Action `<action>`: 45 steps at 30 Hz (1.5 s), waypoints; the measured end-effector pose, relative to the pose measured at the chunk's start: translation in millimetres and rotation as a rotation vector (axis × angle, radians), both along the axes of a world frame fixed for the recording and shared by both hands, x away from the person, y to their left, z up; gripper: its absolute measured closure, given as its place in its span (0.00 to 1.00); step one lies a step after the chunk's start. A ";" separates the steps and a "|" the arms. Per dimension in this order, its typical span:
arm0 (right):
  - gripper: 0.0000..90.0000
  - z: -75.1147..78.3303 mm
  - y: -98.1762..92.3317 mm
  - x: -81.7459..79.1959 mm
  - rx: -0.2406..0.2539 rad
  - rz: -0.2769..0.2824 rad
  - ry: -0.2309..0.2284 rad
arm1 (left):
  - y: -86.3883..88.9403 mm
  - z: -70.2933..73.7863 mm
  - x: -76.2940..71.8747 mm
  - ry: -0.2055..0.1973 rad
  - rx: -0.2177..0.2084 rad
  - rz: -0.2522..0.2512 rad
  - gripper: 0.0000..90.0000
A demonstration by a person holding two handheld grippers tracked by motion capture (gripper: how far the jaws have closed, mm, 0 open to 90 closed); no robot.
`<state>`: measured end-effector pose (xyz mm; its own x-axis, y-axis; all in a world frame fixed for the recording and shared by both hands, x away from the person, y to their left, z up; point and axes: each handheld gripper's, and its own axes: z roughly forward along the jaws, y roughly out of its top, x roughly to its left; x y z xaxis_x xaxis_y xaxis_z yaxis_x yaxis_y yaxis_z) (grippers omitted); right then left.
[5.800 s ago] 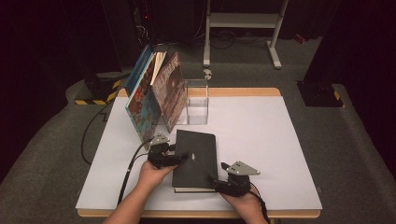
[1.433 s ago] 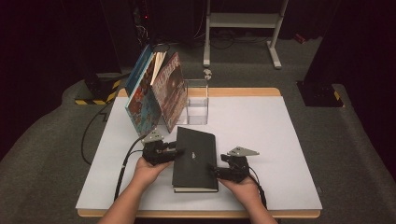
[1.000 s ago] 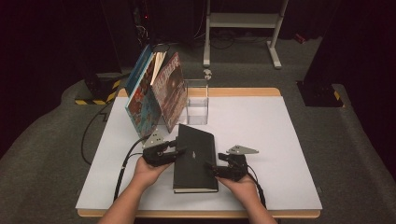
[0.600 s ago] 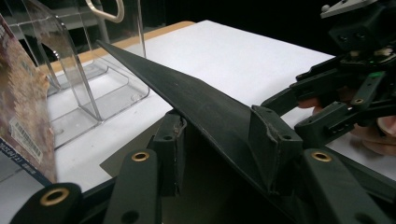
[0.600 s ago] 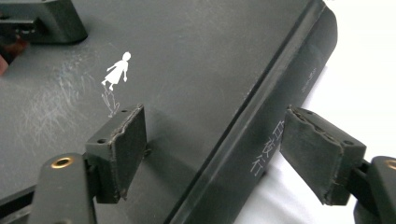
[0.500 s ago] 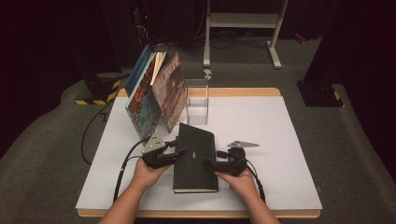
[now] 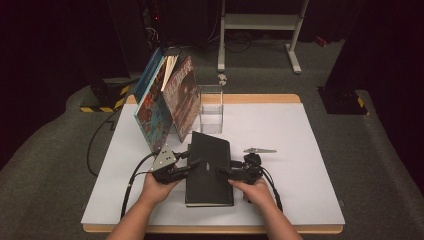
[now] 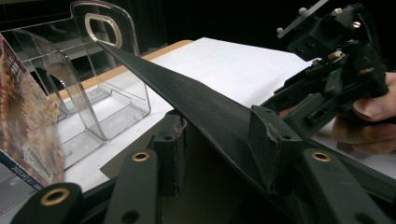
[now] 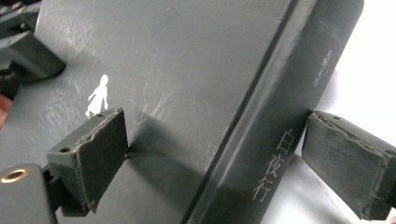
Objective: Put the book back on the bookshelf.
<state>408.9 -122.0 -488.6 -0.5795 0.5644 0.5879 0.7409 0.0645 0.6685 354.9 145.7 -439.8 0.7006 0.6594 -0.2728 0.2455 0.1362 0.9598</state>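
A black hardcover book (image 7: 210,170) lies near the front of the white table (image 7: 300,130), with a small white figure on its cover (image 9: 187,70). My left gripper (image 7: 192,165) is at the book's left edge. In the left gripper view (image 8: 218,135) one pad sits on top of the cover (image 8: 196,102) and the other underneath, shut on that edge. My right gripper (image 7: 225,172) is at the spine side. Its jaws (image 9: 223,158) have just been opening and straddle the spine, with a gap between the outer pad (image 9: 345,163) and the spine.
Two large picture books (image 7: 167,105) lean together at the back left of the table. A clear plastic holder (image 7: 211,107) stands right beside them, just beyond the black book. A white metal stand (image 7: 260,25) is on the floor behind the table.
My right hand has slid up the book's right edge, away from the table's front, and its jaws have spread around the spine. My left hand has stayed put.
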 end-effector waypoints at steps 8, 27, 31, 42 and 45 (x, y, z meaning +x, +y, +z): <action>0.07 -2.9 -1.6 8.0 0.034 0.008 0.048 | -0.1 -0.5 -0.7 -0.008 -0.005 -0.001 0.64; 0.11 -2.2 -4.7 7.6 0.079 0.034 0.065 | 2.2 -2.9 -3.6 -0.024 -0.025 -0.011 0.64; 0.14 0.3 -6.9 3.4 0.075 0.020 0.032 | 2.1 -3.1 -1.6 0.018 -0.049 -0.004 0.64; 0.23 10.9 -11.0 -10.6 0.051 0.000 -0.076 | 7.5 -2.5 -3.2 0.129 -0.118 -0.005 0.66; 0.26 14.4 -11.4 -14.4 0.041 -0.001 -0.109 | 9.2 -3.2 -2.6 0.164 -0.134 -0.008 0.67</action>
